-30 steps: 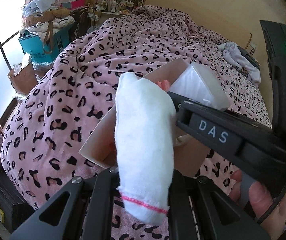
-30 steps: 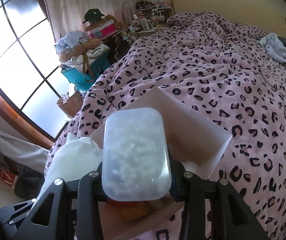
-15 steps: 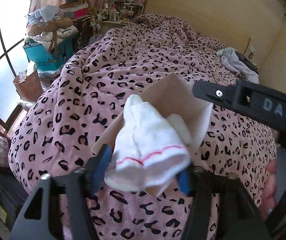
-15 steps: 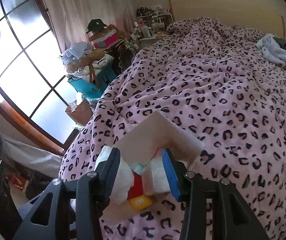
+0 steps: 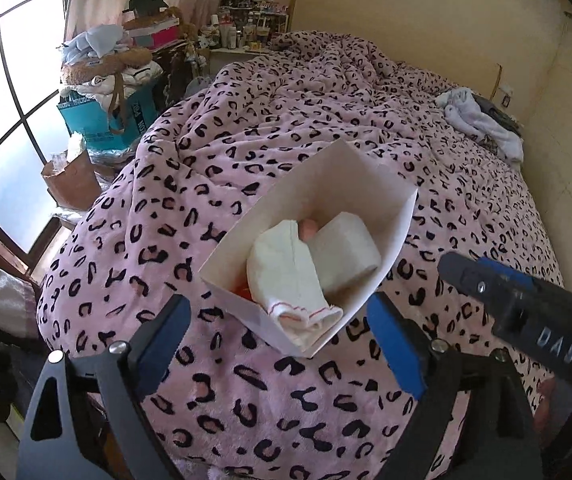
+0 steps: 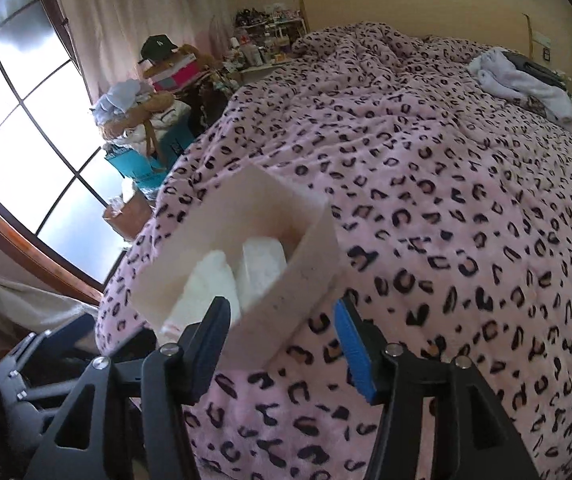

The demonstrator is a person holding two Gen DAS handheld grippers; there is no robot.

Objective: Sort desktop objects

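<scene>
A white cardboard box (image 5: 390, 216) sits on the pink leopard-print bedspread (image 5: 286, 112). Inside it lie a white sock with a red-stitched hem (image 5: 286, 276) and a frosted plastic container (image 5: 346, 252), with something red and orange underneath. My left gripper (image 5: 278, 340) hangs open just in front of the box, holding nothing. The right gripper (image 6: 282, 340) is open too, in front of the box (image 6: 286, 280), where the sock (image 6: 206, 280) and container (image 6: 262, 264) show over its rim. The right gripper's body crosses the left wrist view at lower right.
A window (image 6: 14, 140) fills the left side. Beside the bed stand a teal bag piled with clothes (image 5: 106, 92), a brown paper bag (image 5: 72, 180) and a cluttered shelf (image 5: 246, 36). Light clothes (image 6: 522, 80) lie at the bed's far right. A hand (image 5: 566, 416) holds the right gripper.
The left gripper let the sock go into the box and the right gripper let the plastic container go there. Both opened and drew back from the box.
</scene>
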